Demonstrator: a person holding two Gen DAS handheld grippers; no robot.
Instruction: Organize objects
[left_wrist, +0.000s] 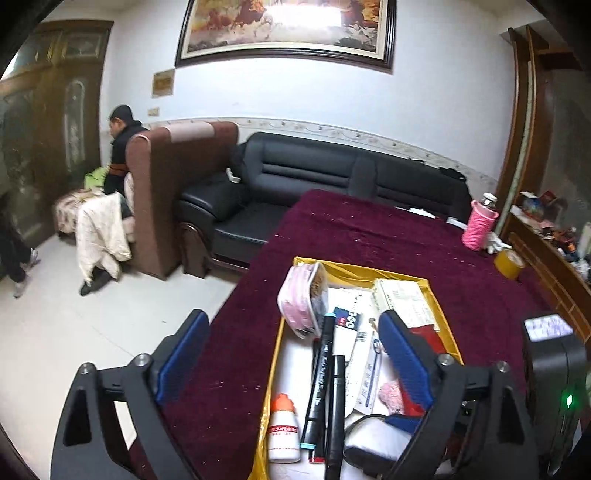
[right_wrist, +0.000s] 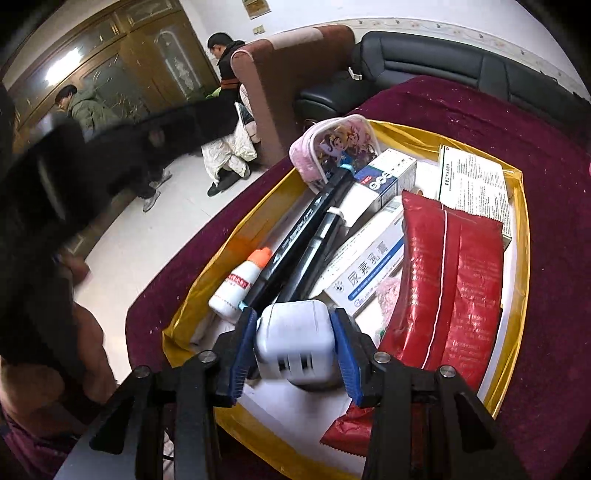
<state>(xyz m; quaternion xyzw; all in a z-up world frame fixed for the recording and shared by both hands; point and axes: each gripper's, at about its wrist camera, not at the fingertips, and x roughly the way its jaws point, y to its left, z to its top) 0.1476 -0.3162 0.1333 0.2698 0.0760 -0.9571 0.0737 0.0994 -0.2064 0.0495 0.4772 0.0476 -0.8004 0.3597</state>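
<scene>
The left tool (left_wrist: 291, 354) is hanging wide open over the yellow tray (left_wrist: 369, 275), holding nothing. The right tool (right_wrist: 295, 345) is sitting around a white charger (right_wrist: 293, 334); I cannot tell if it is squeezing.

Left gripper (left_wrist: 291, 354), blue-padded jaws spread wide and empty, above a yellow-rimmed shallow tray (left_wrist: 402, 277) holding black marker pens (left_wrist: 320, 380) and a white orange-capped bottle (left_wrist: 283, 430).
</scene>
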